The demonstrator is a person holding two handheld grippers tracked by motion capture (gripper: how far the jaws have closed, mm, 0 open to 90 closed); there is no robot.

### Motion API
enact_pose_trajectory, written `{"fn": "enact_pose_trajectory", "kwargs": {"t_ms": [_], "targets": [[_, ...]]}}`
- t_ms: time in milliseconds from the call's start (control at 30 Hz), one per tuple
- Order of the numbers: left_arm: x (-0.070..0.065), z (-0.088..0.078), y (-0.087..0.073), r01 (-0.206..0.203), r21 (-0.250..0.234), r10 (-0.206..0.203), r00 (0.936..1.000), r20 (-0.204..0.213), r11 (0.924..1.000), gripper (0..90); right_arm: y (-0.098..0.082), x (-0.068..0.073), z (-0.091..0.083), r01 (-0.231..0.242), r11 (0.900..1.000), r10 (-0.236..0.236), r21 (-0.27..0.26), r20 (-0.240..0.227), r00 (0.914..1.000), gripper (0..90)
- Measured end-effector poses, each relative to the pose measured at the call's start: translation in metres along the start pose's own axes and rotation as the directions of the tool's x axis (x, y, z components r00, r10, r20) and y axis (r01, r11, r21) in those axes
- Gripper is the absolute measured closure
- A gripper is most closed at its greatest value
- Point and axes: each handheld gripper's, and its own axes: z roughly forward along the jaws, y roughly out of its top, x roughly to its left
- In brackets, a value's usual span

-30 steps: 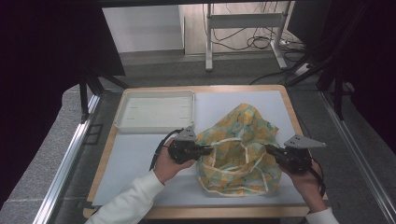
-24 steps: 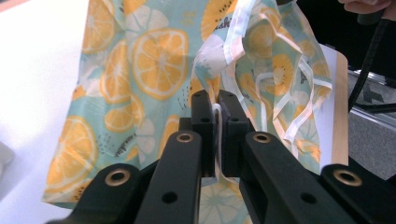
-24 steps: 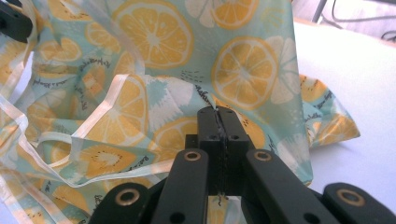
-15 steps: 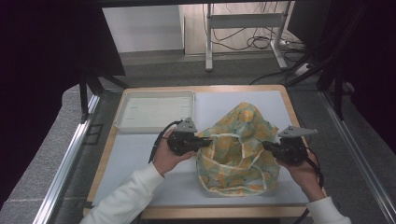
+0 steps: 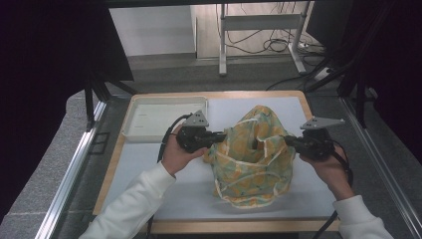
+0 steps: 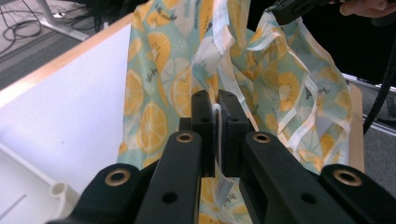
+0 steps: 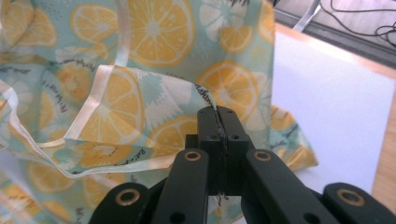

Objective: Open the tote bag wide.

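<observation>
We see the citrus-print cloth (image 5: pixel 251 154) mid-mat, spread along nine-to-three, sagging toward six. Left gripper (image 5: pixel 219 136) clamps its nine-o'clock hem; right gripper (image 5: pixel 287 141) pinches the three-o'clock edge.

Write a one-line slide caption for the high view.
Two hand-held tools, left tool and right tool, pinch opposite edges of a mint-green, orange-slice-print fabric garment above a white mat.

both tongs (image 5: pixel 221 137) (image 5: pixel 288 141) raised, cloth (image 5: pixel 251 159) lifted higher, hanging between them
</observation>
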Motion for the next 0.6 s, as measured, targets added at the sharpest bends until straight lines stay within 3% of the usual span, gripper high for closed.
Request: {"fn": "enact_pose_trajectory", "kwargs": {"t_ms": [600], "targets": [[0.016,0.002,0.03,0.005,-0.019,-0.005,0.9993,-0.037,0.9998,87.3,0.035,-0.022,0.005,-0.017,0.999,0.018,-0.043,0.028,0.9995,88.9]]}}
